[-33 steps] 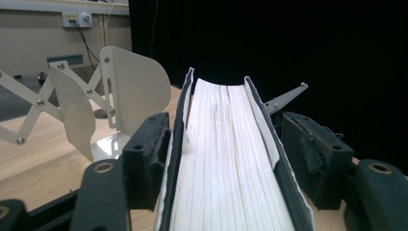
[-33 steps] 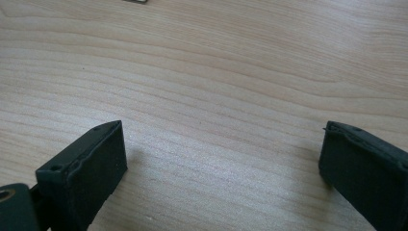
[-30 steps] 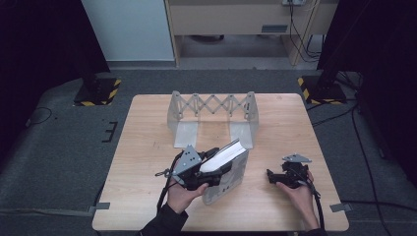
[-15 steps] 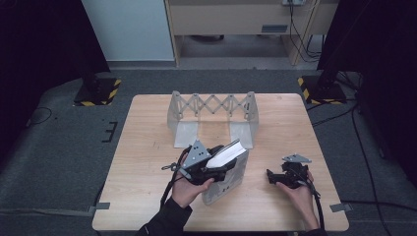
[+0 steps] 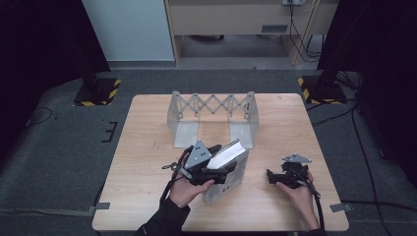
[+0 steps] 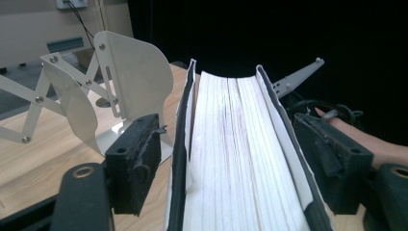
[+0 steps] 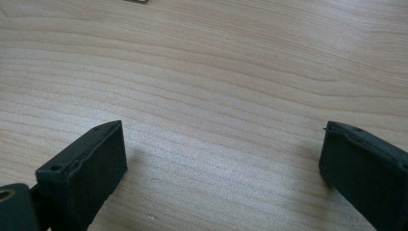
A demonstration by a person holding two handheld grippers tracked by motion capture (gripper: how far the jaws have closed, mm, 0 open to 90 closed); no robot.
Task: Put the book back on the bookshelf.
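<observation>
Book (image 5: pixel 231 162): one, just in front of rack. Rack (image 5: pixel 214 115), folding metal: one. Grippers: two, left (image 5: pixel 212 164) at book, right (image 5: pixel 273 178) right of rack. Table (image 5: pixel 147 147): one.

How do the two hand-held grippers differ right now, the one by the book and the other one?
The left gripper has the book standing between its fingers, which have just been opening and show gaps beside the covers; the right gripper has nothing between its fingers, just bare table. The left sits near the middle of the table's near side, close to the metal book rack; the right rests off to the side. Both are black, hand-held and open.
</observation>
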